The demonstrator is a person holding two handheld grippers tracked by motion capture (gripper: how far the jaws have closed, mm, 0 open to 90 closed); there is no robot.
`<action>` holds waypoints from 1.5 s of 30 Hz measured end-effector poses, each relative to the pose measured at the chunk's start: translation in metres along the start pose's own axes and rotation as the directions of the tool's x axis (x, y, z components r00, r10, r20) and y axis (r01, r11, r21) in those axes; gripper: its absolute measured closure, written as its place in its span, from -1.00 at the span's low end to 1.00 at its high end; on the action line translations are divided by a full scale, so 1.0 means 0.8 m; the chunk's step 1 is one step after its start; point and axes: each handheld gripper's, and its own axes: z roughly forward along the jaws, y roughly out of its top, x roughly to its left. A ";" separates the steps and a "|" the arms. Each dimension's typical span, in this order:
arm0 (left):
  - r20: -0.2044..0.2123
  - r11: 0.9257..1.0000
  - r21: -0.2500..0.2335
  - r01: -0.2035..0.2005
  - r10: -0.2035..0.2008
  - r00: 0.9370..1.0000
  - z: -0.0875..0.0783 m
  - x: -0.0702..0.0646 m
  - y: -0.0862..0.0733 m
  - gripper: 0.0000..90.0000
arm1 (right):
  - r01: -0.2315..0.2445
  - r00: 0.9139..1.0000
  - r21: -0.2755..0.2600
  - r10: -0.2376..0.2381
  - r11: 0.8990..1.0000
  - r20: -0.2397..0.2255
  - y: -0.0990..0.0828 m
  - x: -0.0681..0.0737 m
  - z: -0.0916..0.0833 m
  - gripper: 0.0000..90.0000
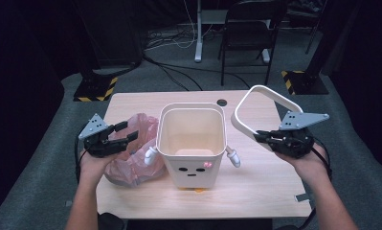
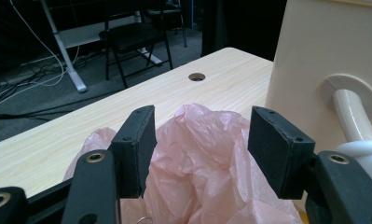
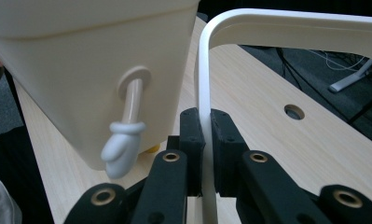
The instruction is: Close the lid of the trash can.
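Note:
A cream bin (image 1: 191, 143) with a small face and little white arms (image 1: 232, 156) stands mid-table. Left of it lies a crumpled pink plastic bag (image 1: 126, 170). My left gripper (image 1: 129, 131) hovers over that bag, open; in the left gripper view the bag (image 2: 207, 163) sits below and between the spread jaws without being pressed, and the bin wall (image 2: 323, 46) is at the right. My right gripper (image 1: 259, 136) is shut on a white rounded-square ring (image 1: 270, 89), held tilted up above the table to the right of the bin. In the right gripper view the pads (image 3: 193, 135) pinch the ring's thin bar (image 3: 291, 25) beside the bin (image 3: 81, 56).
The light wooden table (image 1: 265, 191) has a cable hole (image 1: 221, 102) near its far edge. Behind it stand a folding chair (image 1: 248, 33), a white desk leg (image 1: 198, 43) and two striped floor bases (image 1: 97, 88). The person's forearms come in from the bottom.

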 end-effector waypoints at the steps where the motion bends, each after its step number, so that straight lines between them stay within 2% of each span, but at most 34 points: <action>1: 0.000 1.000 0.000 0.000 0.000 1.000 0.000 0.000 0.000 -0.08 | 0.003 1.000 -0.003 -0.003 1.000 -0.001 0.003 0.001 -0.002 0.87; 16: 0.004 1.000 -0.009 -0.009 0.009 1.000 -0.002 -0.003 0.002 -0.08 | 0.074 0.997 -0.036 -0.075 0.997 -0.023 0.050 0.012 -0.015 0.87; 31: 0.006 1.000 -0.009 -0.009 0.009 1.000 -0.002 -0.005 0.002 -0.08 | 0.120 0.989 -0.062 -0.125 0.991 -0.076 0.074 0.025 -0.016 0.87; 40: 0.003 1.000 -0.010 -0.009 0.009 1.000 -0.004 -0.004 0.002 -0.08 | 0.145 0.978 -0.067 -0.154 0.987 -0.144 0.087 0.033 -0.010 0.87; 45: 0.003 1.000 -0.007 -0.011 0.011 1.000 -0.003 -0.005 0.001 -0.08 | 0.162 0.969 -0.050 -0.169 0.986 -0.179 0.095 0.036 -0.006 0.87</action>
